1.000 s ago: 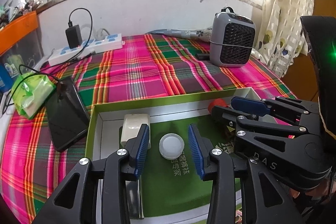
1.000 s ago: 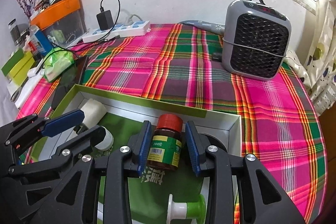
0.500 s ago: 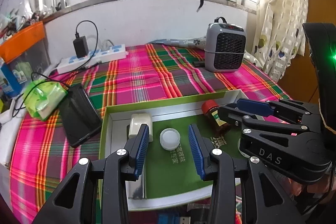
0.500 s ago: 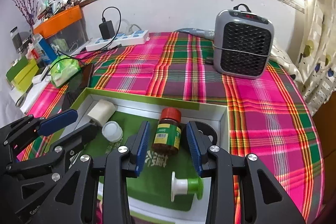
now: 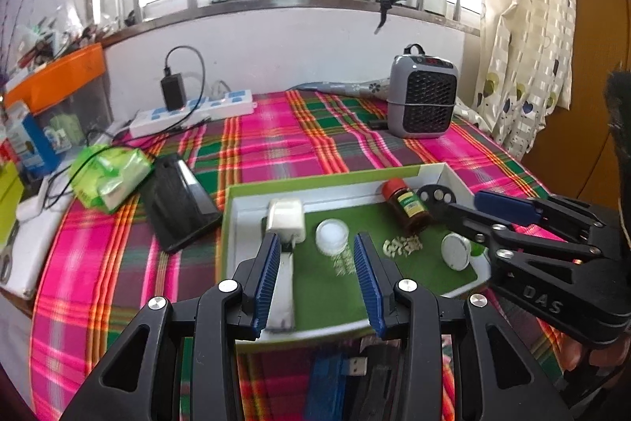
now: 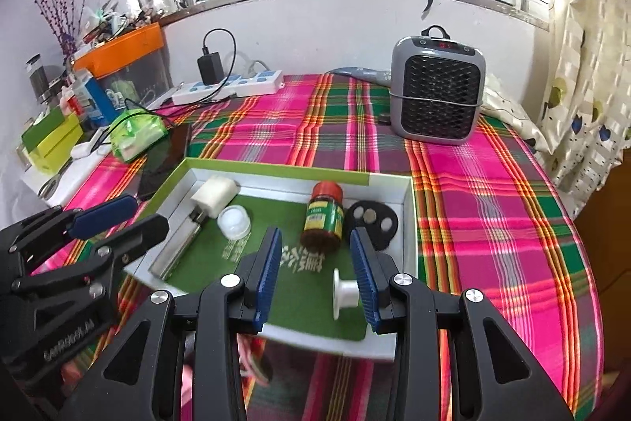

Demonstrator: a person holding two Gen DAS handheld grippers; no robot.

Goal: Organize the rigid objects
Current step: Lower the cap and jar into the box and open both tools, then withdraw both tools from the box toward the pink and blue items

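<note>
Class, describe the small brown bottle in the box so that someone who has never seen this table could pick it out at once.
Find the shallow box with green rim and green floor on the plaid cloth. Near its far wall, toward the heater's side, stands the brown bottle, next to a flat black disc. It alone has a red cap and a green-and-yellow label; the neighbours are white or black.

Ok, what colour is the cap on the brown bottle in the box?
Red. The cap on the brown bottle shows best in the right wrist view.
</note>
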